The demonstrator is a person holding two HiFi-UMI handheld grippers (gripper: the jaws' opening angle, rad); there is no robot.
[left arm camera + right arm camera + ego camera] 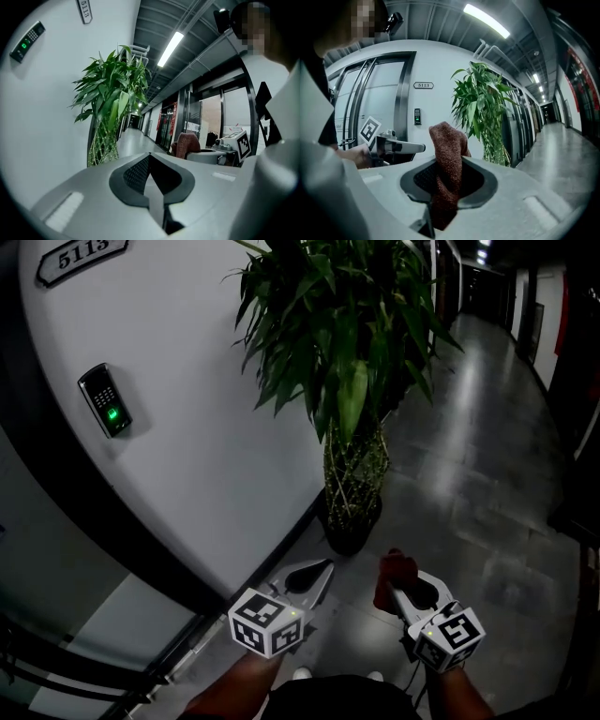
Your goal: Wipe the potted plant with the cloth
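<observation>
- Glowing green, a keypad lock (105,401) sits on the curved white wall (206,437) at the far left, below a number plate (80,259) reading 5113.
- The left claw (322,570) points towards the plant. Its jaws are pressed together with nothing between them.
- The potted plant (342,362) stands on the floor close against the wall, ahead of both claws and apart from them. Its woven stems rise from a dark pot (349,532), and long green leaves spread above.
- The right claw (403,596) is clamped on the reddish-brown cloth (397,570). The cloth bunches up out of the jaws, just short of the pot and touching no leaf.
- The glossy grey corridor floor (487,427) runs away at the right.
</observation>
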